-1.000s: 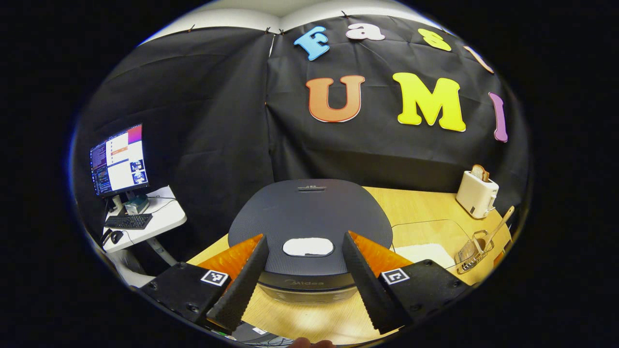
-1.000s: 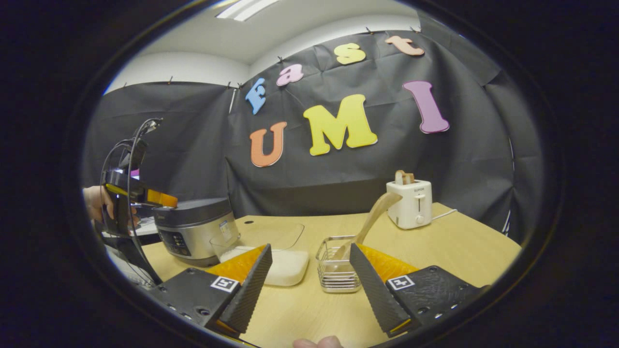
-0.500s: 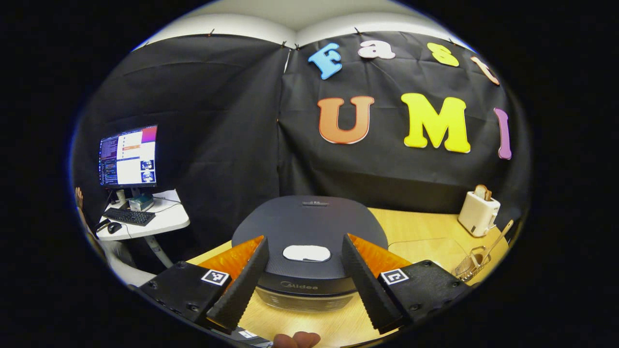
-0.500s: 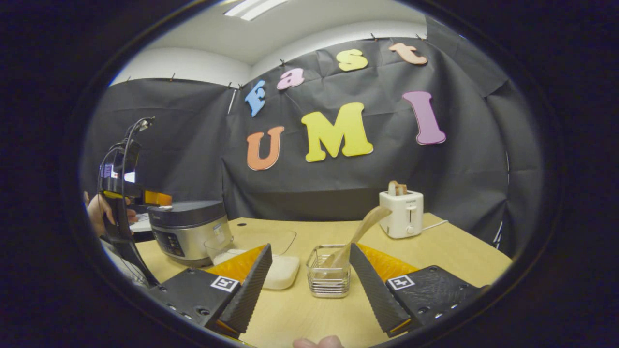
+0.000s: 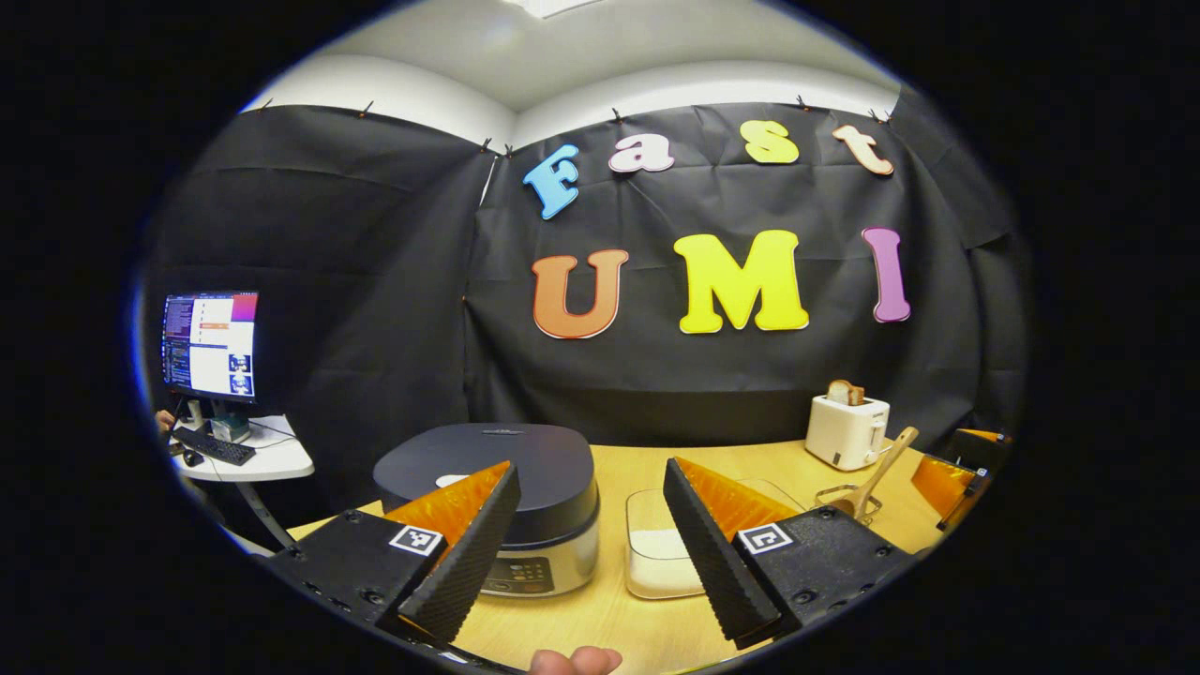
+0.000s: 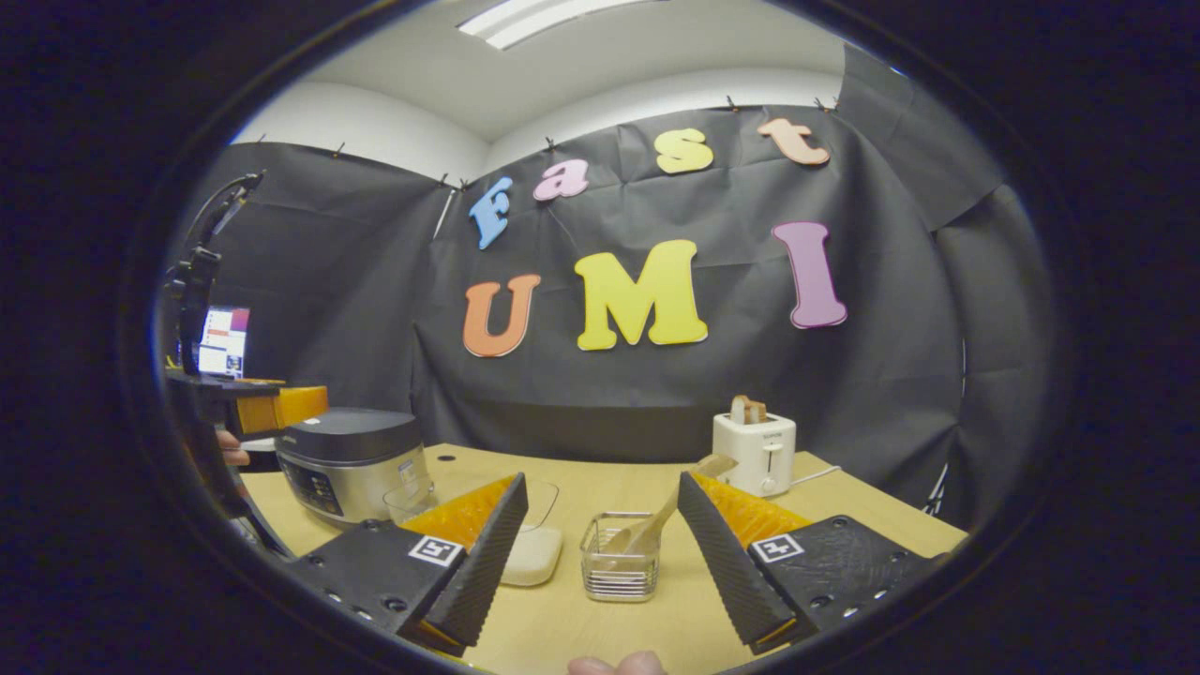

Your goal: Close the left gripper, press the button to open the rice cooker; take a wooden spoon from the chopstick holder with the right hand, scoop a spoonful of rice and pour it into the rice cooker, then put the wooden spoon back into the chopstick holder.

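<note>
Left gripper (image 5: pixel 589 534): fingers are spread wide with nothing held between them; it is raised above the table (image 5: pixel 600 619), clear of everything.
Rice cooker (image 5: pixel 525 487): seen just beyond the left finger of the left gripper, lid down and shut; in the right gripper view it is placed far off to the left of that gripper.
Rice container (image 5: pixel 656 553): a clear dish with white rice, seen between the left gripper's fingers, just right of the cooker.
Right gripper (image 6: pixel 600 553): fingers are spread apart, nothing is gripped; it is held above the table.
Chopstick holder (image 6: pixel 619 567): a wire basket seen straight ahead between the right gripper's fingers, apart from both.
Wooden spoon (image 6: pixel 656 520): stood in the holder, leaning to the right, toward the right finger.
Toaster (image 6: pixel 755 455): seen farther back, beyond the right finger.
Monitor (image 5: pixel 211 345): seen on a side desk, far left of the left gripper.
</note>
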`<state>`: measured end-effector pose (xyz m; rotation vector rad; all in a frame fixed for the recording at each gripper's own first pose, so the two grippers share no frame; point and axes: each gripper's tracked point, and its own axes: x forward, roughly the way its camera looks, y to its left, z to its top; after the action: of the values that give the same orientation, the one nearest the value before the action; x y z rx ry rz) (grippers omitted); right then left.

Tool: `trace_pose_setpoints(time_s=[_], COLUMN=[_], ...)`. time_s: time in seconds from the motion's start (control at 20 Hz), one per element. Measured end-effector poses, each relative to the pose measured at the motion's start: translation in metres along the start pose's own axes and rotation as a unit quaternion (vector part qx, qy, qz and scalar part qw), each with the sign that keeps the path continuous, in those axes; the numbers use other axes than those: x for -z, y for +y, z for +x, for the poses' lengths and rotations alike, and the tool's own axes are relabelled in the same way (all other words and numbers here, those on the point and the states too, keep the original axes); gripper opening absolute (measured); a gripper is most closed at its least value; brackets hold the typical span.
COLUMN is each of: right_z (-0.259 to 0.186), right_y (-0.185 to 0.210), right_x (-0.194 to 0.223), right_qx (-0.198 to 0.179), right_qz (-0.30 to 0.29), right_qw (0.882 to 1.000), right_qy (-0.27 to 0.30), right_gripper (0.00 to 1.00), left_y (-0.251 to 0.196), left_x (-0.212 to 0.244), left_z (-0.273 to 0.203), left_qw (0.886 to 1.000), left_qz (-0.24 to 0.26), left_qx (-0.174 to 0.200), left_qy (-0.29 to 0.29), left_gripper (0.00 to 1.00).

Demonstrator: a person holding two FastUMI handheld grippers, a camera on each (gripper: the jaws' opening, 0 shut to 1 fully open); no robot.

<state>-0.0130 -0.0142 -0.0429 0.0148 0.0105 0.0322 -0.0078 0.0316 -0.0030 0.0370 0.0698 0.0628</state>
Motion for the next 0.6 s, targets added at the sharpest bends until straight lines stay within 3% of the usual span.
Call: trace_pose_setpoints(time_s=[0.05,0.1,0.15,0.3,0.5,0.6], right_z=[-0.001,-0.002,-0.004,-0.01,-0.015,-0.018], right_y=[0.004,0.006,0.008,0.019,0.027,0.029], right_x=[-0.002,-0.007,-0.013,-0.021,-0.027,-0.035], right_qx=[0.001,0.003,0.008,0.011,0.02,0.024], right_qz=[-0.004,-0.009,-0.013,-0.007,-0.009,-0.01], right_qw=[1.0,1.0,1.0,1.0,1.0,0.999], right_qy=[0.001,-0.003,-0.009,-0.015,-0.018,-0.022], right_gripper=[0.91,0.96,0.92,0.96,0.95,0.92], left_y=[-0.005,-0.014,-0.021,-0.019,-0.029,-0.02], left_x=[-0.002,-0.006,-0.01,-0.016,-0.02,-0.028], left_z=[-0.005,-0.009,-0.012,-0.021,-0.026,-0.03], left_qw=[1.0,1.0,0.999,0.999,0.998,0.998], left_qz=[-0.006,-0.007,-0.002,0.01,0.01,0.016], left_qx=[0.005,0.02,0.034,0.038,0.058,0.048], left_qy=[-0.006,-0.011,-0.018,-0.029,-0.03,-0.04], left_gripper=[0.98,0.98,0.98,0.98,0.98,0.98])
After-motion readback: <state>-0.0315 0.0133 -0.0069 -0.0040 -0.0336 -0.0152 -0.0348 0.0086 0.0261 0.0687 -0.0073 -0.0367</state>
